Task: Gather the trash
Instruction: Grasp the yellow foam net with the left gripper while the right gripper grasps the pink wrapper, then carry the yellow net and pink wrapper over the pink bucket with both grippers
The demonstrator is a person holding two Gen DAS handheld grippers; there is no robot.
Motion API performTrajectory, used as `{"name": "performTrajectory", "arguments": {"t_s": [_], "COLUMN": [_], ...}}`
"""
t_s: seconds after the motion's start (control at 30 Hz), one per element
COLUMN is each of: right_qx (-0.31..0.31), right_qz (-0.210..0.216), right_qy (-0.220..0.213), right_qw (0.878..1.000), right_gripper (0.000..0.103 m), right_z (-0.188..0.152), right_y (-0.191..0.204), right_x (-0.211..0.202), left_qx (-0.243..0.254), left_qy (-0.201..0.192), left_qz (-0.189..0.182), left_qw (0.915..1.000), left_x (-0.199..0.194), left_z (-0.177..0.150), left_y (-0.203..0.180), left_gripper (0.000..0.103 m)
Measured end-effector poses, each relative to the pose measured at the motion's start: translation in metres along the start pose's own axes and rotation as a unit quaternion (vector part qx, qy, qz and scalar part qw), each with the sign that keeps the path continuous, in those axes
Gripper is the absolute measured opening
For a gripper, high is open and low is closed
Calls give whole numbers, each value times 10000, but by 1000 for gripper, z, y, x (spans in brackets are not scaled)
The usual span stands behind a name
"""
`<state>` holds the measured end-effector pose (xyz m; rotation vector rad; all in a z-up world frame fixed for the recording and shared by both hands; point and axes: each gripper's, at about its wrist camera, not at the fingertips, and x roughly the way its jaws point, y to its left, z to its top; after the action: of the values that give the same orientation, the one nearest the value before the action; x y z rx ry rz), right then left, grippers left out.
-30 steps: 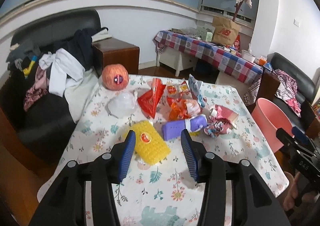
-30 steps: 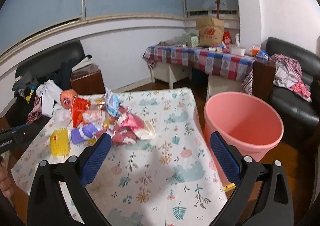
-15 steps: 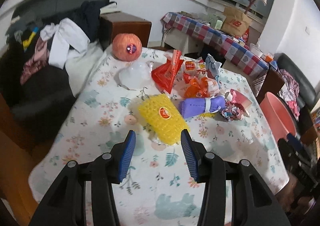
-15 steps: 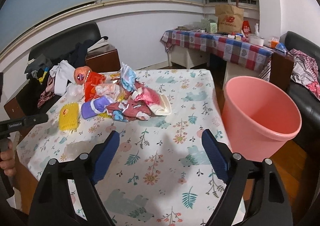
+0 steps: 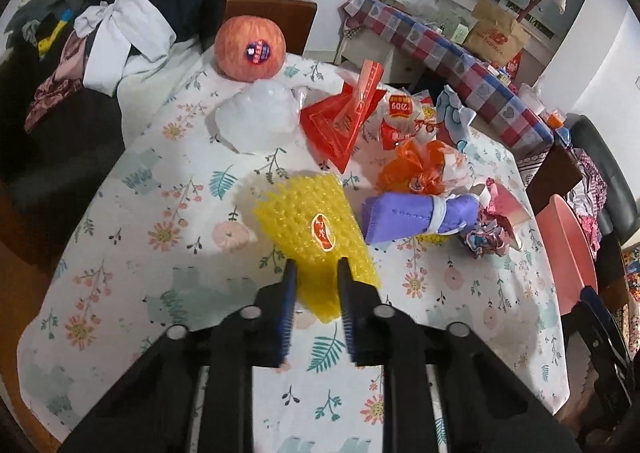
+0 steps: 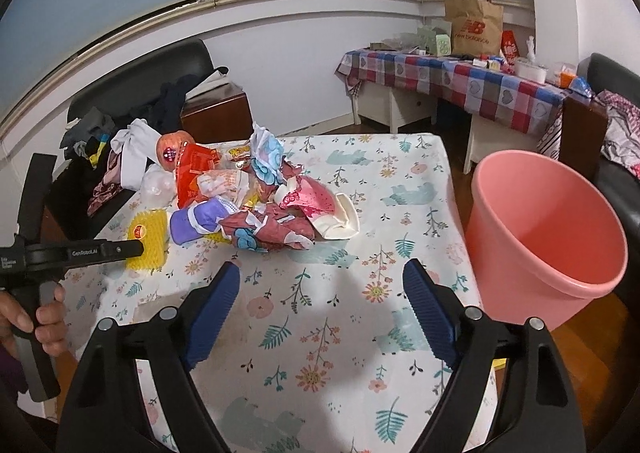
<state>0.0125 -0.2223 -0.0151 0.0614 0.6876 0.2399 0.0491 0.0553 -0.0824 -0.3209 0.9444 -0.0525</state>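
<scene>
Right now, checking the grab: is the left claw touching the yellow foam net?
Touching. The left wrist view shows the left claw, just closed, pinching the yellow foam net's near edge.

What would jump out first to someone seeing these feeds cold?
Likely the left gripper, whose jaws have just been closing on the near end of the yellow foam net at the pile's near edge. Behind it, a bright heap of wrappers crowds the far half of the floral table. The pink bin stands off the table's right side; the right gripper hovers open.
</scene>
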Motion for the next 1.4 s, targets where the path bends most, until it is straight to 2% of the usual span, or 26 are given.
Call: {"name": "performTrajectory", "arguments": {"t_s": [0.07,0.4,0.53,0.73,0.8,0.83,0.87,0.9,0.97,1.03,1.4], "right_qx": [6,83,88,-69,-146,-140,-114,-86,-80,-42,440], "right_qz": [86,341,365,209,109,110,130,148,189,235,373], "right_qy": [67,197,332,586,694,766,802,788,743,681,45], "right_qw": [9999,9992,9987,9980,9974,9969,9966,9967,9970,9974,9983], "right_gripper": [78,75,67,52,42,30,23,23,13,9,9], "right_z": [3,35,49,57,57,57,57,56,55,55,58], "right_y": [0,-12,-17,-18,-18,-20,-18,-19,-20,-21,-40], "right_x": [5,36,58,92,102,106,108,107,102,93,29], "left_qx": [76,347,344,369,386,393,396,402,428,456,752], "left_qy": [-57,-524,-571,-573,-569,-571,-573,-576,-584,-594,-830], "left_qz": [-41,-323,-412,-450,-449,-452,-451,-457,-468,-470,-711], "left_qw": [9999,9975,9969,9967,9966,9966,9966,9965,9963,9961,9912], "left_x": [-3,-39,-45,-45,-45,-45,-45,-45,-46,-47,-65], "left_z": [0,-3,-4,-4,-4,-4,-3,-3,-4,-3,0], "left_y": [-2,-2,-1,-3,-4,-5,-6,-7,-9,-12,-45], "left_gripper": [10,9,9,9,9,9,9,9,9,9,9]}}
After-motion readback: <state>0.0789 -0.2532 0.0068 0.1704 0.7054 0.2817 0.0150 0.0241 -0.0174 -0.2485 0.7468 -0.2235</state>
